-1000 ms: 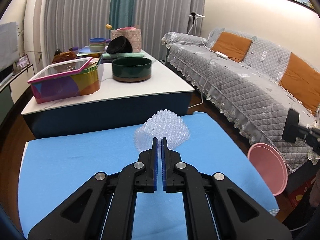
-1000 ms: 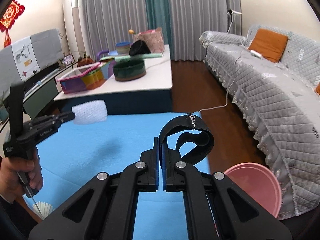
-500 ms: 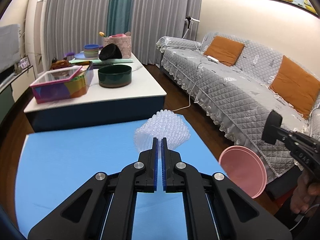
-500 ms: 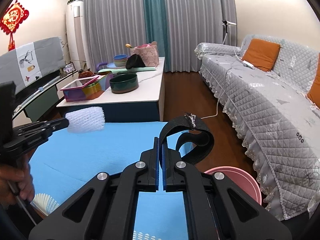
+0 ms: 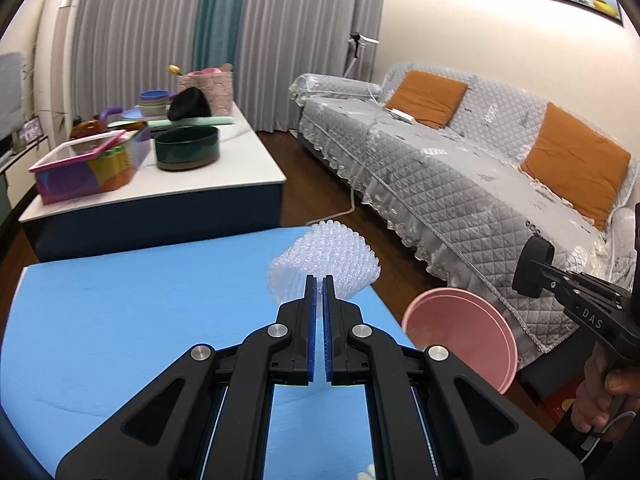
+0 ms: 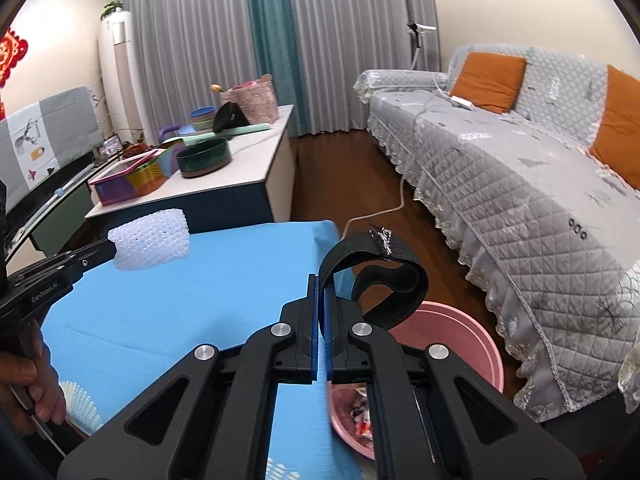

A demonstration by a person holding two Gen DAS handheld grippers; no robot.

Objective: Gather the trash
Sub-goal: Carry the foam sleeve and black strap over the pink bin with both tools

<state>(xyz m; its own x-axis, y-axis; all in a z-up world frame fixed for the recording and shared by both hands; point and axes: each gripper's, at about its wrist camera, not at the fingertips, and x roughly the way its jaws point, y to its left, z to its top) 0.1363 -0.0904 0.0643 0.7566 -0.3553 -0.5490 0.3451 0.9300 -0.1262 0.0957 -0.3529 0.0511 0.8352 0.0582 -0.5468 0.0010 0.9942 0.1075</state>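
Observation:
My left gripper is shut on a piece of clear bubble wrap, held above the blue table. My right gripper is shut on a looped black strap, which hangs over the table's right edge and the pink bin. In the right wrist view the left gripper reaches in from the left with the bubble wrap. In the left wrist view the right gripper shows at the right edge beside the pink bin. Wrappers lie inside the bin.
A grey quilted sofa with orange cushions runs along the right. A white coffee table beyond holds a dark green bowl, a colourful box and stacked dishes. A white cable lies on the wood floor.
Both grippers have swung to the right, carrying the bubble wrap and the strap. The pink bin has come further into both views, now under the strap.

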